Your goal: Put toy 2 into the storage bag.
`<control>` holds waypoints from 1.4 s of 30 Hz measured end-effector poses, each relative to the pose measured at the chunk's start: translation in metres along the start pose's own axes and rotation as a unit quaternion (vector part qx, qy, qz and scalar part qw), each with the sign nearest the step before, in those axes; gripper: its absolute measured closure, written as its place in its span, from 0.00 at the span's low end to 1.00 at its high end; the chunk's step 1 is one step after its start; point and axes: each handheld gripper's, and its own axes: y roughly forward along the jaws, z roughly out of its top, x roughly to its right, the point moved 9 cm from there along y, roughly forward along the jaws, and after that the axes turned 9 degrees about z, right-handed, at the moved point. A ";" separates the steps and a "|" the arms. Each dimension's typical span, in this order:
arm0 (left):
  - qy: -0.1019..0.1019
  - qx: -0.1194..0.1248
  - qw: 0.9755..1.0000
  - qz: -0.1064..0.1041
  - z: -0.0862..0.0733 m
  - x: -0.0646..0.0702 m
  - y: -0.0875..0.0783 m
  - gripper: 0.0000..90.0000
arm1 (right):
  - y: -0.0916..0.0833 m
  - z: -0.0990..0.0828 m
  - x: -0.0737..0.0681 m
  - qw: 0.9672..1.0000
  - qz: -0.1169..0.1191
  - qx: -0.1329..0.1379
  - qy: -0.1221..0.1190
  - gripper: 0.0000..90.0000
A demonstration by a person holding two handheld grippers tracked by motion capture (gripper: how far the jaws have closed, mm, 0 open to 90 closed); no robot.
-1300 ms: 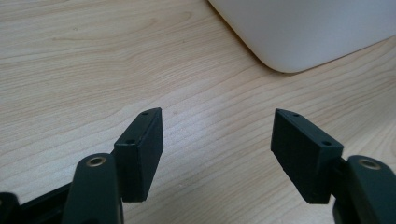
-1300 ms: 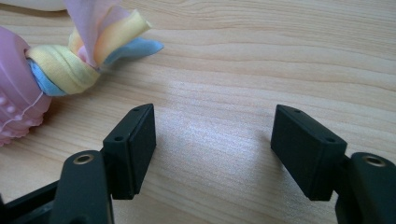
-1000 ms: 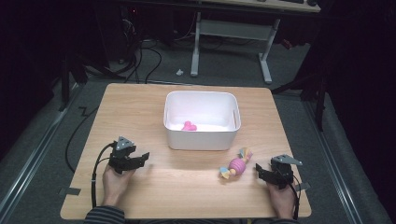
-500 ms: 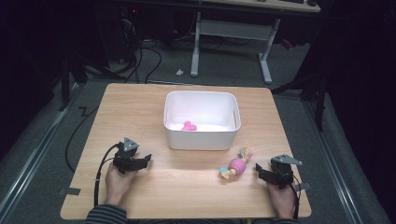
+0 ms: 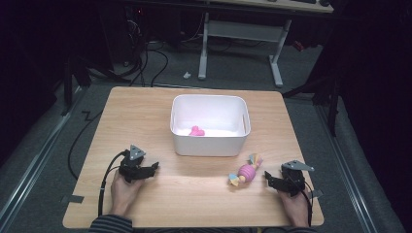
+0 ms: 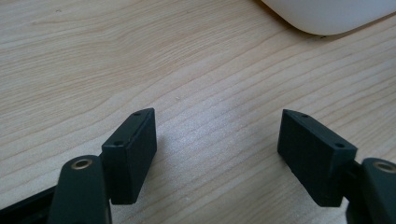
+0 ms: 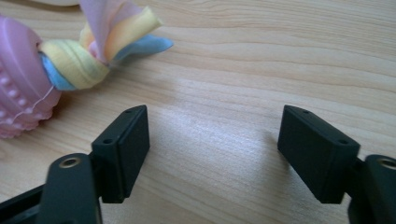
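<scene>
Wood-grain table (image 5: 145, 121) stands on grey floor (image 5: 43, 145) in dark room.

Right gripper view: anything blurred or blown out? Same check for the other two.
Right gripper view: pink toy soft at the left edge, mild sheen on the wood between the open jaws. Left gripper view: white bin corner slightly out of focus, wood grain crisp. High view: table evenly lit, surroundings very dark, bin interior near overexposed.

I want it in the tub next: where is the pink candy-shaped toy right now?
High view: the pink toy lies on the table, just in front of the white tub, beside the right gripper.
</scene>
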 end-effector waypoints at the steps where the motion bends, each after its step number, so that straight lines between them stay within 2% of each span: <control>1: 0.000 0.000 1.000 0.000 0.000 0.000 0.000 0.32 | 0.000 0.000 0.000 1.000 0.001 0.000 0.000 0.28; 6: 0.003 -0.001 1.000 -0.003 0.000 0.001 0.000 0.30 | -0.002 -0.002 0.001 1.000 -0.001 0.000 0.002 0.29; 8: 0.003 -0.003 1.000 -0.003 0.000 0.001 0.000 0.27 | -0.003 -0.002 0.002 1.000 -0.002 0.001 0.013 0.31; 11: 0.004 -0.005 1.000 -0.004 -0.001 0.001 0.000 0.25 | -0.007 -0.003 0.003 1.000 0.007 0.000 0.026 0.31; 16: -0.001 -0.009 1.000 -0.001 -0.001 0.001 0.002 0.20 | -0.020 -0.002 -0.003 0.999 0.017 0.011 0.026 0.33; 17: -0.001 -0.011 1.000 -0.001 -0.001 0.000 0.002 0.18 | -0.027 0.000 -0.006 0.999 0.017 0.024 0.020 0.35; 20: -0.002 -0.010 1.000 -0.001 -0.001 0.000 0.002 0.18 | -0.033 0.001 -0.010 0.999 0.017 0.029 0.017 0.35; 22: -0.002 -0.010 1.000 -0.001 -0.001 0.000 0.002 0.18 | -0.038 0.001 -0.015 0.999 0.025 0.028 0.008 0.36; 26: -0.001 -0.011 1.000 -0.002 -0.001 0.000 0.002 0.18 | -0.041 0.000 -0.023 0.999 0.037 0.023 0.004 0.37; 28: -0.001 -0.011 1.000 -0.002 -0.001 0.000 0.002 0.17 | -0.042 0.002 -0.032 0.998 0.050 0.025 -0.003 0.38; 29: -0.001 -0.011 1.000 -0.002 -0.001 0.000 0.002 0.17 | -0.042 0.002 -0.032 0.998 0.050 0.025 -0.003 0.38; 31: -0.001 -0.011 1.000 -0.002 -0.001 0.001 0.002 0.17 | -0.043 0.008 -0.044 0.997 0.062 0.027 -0.023 0.38; 32: -0.001 -0.011 1.000 -0.002 -0.001 0.001 0.002 0.17 | -0.043 0.008 -0.044 0.997 0.062 0.027 -0.023 0.38; 33: -0.001 -0.011 1.000 -0.002 -0.001 0.001 0.002 0.17 | -0.043 0.012 -0.051 0.997 0.069 0.026 -0.029 0.38; 35: -0.001 -0.011 1.000 -0.002 -0.001 0.001 0.002 0.17 | -0.043 0.013 -0.053 0.997 0.072 0.026 -0.032 0.38; 37: -0.001 -0.011 1.000 -0.003 -0.001 0.001 0.002 0.17 | -0.041 0.020 -0.064 0.995 0.090 0.022 -0.043 0.40; 42: -0.001 -0.011 1.000 -0.003 -0.001 0.001 0.002 0.17 | -0.037 0.028 -0.075 0.993 0.103 0.013 -0.058 0.41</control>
